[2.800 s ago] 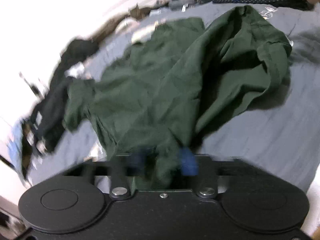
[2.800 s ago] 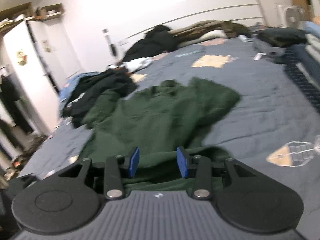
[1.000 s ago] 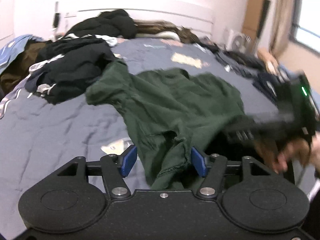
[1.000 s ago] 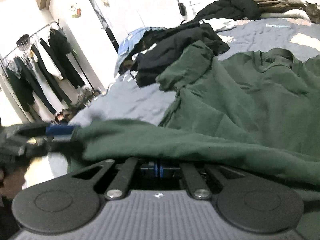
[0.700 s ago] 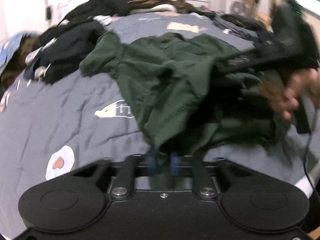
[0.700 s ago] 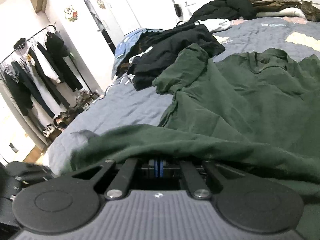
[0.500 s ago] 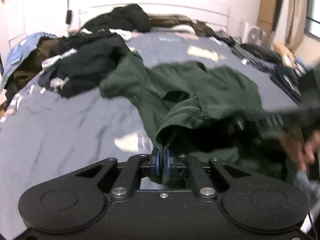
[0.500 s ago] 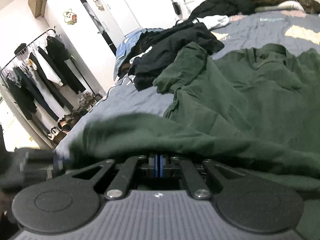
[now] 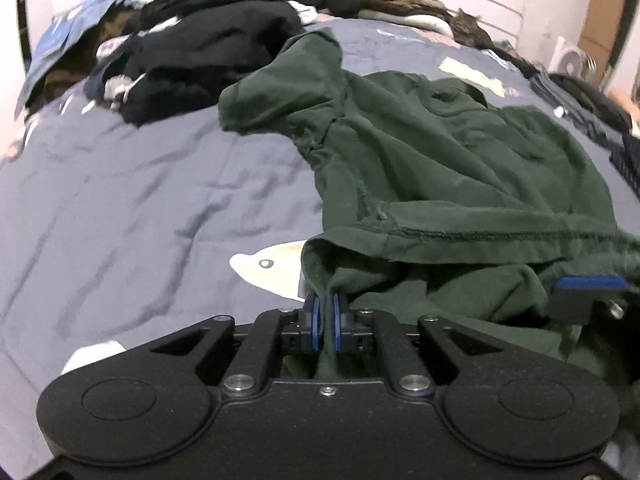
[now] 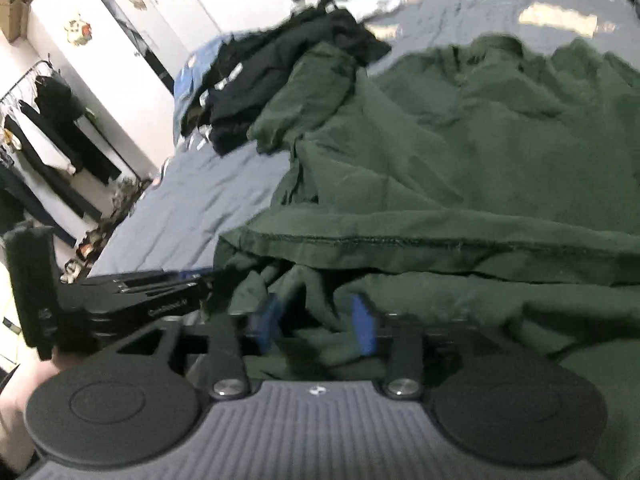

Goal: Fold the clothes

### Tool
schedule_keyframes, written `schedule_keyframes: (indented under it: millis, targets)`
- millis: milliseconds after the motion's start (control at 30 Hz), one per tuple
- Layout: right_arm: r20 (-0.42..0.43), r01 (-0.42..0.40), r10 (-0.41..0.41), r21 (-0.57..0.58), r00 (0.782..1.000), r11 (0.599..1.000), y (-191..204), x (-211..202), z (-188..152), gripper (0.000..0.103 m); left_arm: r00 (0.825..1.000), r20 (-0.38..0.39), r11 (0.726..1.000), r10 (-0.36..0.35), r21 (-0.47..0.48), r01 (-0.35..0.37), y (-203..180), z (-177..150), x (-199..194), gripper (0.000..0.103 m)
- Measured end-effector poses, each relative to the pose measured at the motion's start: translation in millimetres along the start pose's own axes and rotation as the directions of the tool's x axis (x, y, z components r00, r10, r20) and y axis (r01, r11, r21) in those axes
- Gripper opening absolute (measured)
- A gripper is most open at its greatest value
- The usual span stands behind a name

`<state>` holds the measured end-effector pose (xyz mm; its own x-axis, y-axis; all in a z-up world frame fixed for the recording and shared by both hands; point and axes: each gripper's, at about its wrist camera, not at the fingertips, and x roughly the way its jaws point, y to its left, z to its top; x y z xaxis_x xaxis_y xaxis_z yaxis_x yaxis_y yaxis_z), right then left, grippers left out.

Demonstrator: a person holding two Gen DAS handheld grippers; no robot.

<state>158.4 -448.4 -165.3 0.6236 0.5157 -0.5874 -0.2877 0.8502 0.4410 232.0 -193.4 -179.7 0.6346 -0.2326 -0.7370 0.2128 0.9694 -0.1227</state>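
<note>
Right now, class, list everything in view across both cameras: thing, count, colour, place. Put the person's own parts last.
shirt: one, dark green, crumpled mid-bed, hem lifted
duvet: one, grey-blue with pale prints, covering the bed
black clothes: one pile, far left of bed
blue cloth: one, far left edge
wardrobe: one, white with stickers, left wall
clothes rail: one, dark garments hanging, left
fan: one, white, far right
left gripper: black, blue pads, shut on the hem
right gripper: black, blue pads, open over the shirt
hand: one, lower left, partly seen
</note>
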Motion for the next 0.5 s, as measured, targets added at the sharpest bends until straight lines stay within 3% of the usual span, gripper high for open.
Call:
schedule_keyframes:
  millis: [67,133,167,333,500]
  targets:
    - [0.023,0.011,-0.011,-0.004,1.000,1.000,0,-4,-4,0.061,1.000,-0.003,1.000,0.000,-0.013,-0.001,2,0,2,0.008]
    - [0.045,0.022,-0.022,-0.007,0.999,1.000,0,-8,-9,0.086,1.000,-0.005,1.000,0.003,-0.013,-0.003,1,-1,2,0.009]
    - [0.056,0.028,-0.027,-0.009,0.998,1.000,0,-10,-11,0.090,1.000,-0.005,1.000,0.004,-0.012,-0.004,0,-1,2,0.009]
    - [0.081,0.007,-0.009,0.025,0.997,1.000,-14,-16,-11,0.090,1.000,-0.006,1.000,0.010,-0.008,-0.010,-3,-1,1,0.009]
    - [0.118,0.104,-0.100,-0.030,0.988,0.994,-13,-14,-15,0.090,1.000,-0.008,1.000,0.014,-0.004,-0.014,-3,-1,2,0.010]
